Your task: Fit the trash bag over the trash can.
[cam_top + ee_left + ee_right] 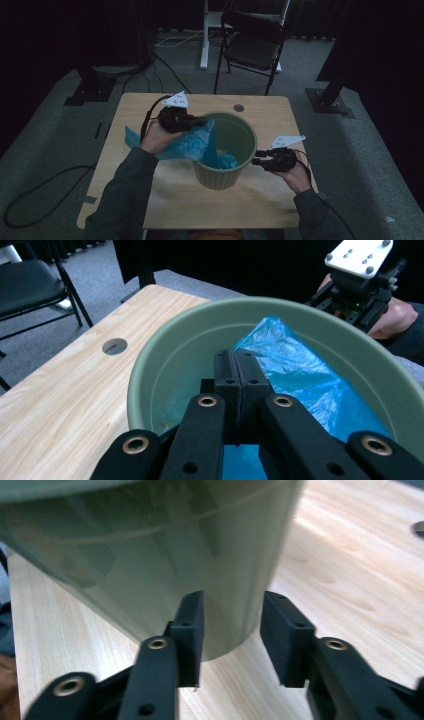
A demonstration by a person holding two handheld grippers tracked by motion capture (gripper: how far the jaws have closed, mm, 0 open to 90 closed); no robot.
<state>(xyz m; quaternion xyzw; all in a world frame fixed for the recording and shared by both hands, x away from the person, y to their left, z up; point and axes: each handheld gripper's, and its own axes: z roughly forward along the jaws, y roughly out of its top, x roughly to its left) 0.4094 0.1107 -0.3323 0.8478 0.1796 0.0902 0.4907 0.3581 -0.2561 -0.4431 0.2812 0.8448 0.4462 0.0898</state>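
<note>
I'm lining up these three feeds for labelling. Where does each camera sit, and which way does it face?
High view: above the person's side of the table, looking forward and down at the green bin and blue bag; both forearms and hands show.
Left gripper view: rides the left gripper, looking along its shut jaws into the bin at the bag; the other hand appears beyond the rim.
Right gripper view: rides the right gripper, looking level between parted jaws at the bin's outer wall.
All three share the bin and table.

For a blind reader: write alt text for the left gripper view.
The left tongs, shut on a blue plastic bag, reach over a green bin that the bag drapes into. The bin stands on a wooden table; the right tongs wait beyond its rim.
</note>
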